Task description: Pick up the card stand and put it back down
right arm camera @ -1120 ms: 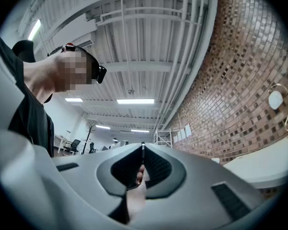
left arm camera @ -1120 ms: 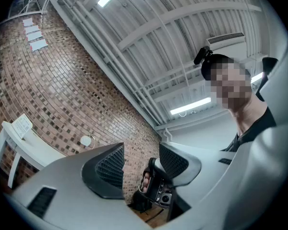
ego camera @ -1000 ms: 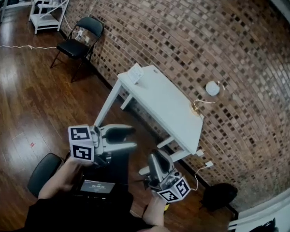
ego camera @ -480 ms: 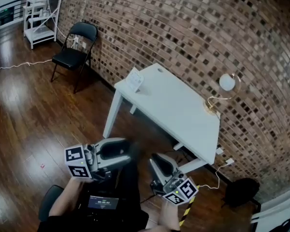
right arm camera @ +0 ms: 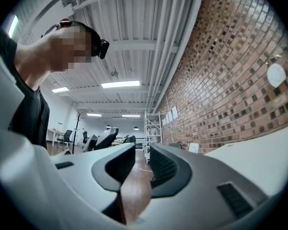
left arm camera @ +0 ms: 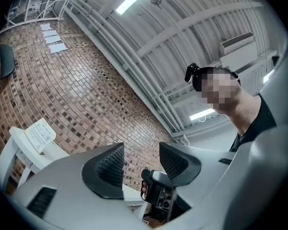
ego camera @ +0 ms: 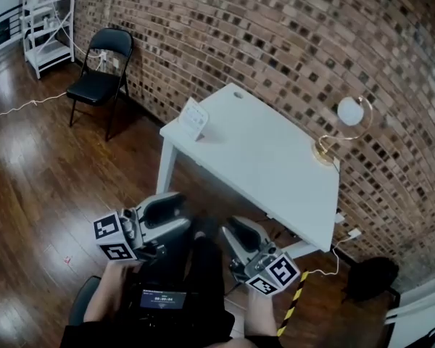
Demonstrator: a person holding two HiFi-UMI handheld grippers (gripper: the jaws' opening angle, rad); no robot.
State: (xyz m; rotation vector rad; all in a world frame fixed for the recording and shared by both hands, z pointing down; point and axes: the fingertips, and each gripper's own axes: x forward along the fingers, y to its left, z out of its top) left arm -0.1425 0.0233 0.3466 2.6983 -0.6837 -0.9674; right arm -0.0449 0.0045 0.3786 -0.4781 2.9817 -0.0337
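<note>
The card stand (ego camera: 194, 118) sits on the white table (ego camera: 275, 165), right at the corner in the upper middle of the head view. It stands up with its face tipped back a bit. In the left gripper view it shows small at the left edge (left arm camera: 40, 134). A lamp (ego camera: 344, 125) is on the far end of the table, well apart from it.

Both grippers are low in the head view, near the person's body and well away from the table. The left gripper (ego camera: 175, 214) has its jaws wide apart, and nothing is in them. The right gripper (ego camera: 232, 229) has a smaller gap. Its jaws have just been opening, and only floor shows between them (right arm camera: 141, 157).

The stand looks thin and light, like a bent card or a clear plastic sheet. I think it would lift with almost no push. It could slide on the smooth table or fall over if bumped. A good spot to pinch looks like the top edge or a side edge, with a soft squeeze so it does not bend. It is close to the table's edge, so it could get knocked off.
</note>
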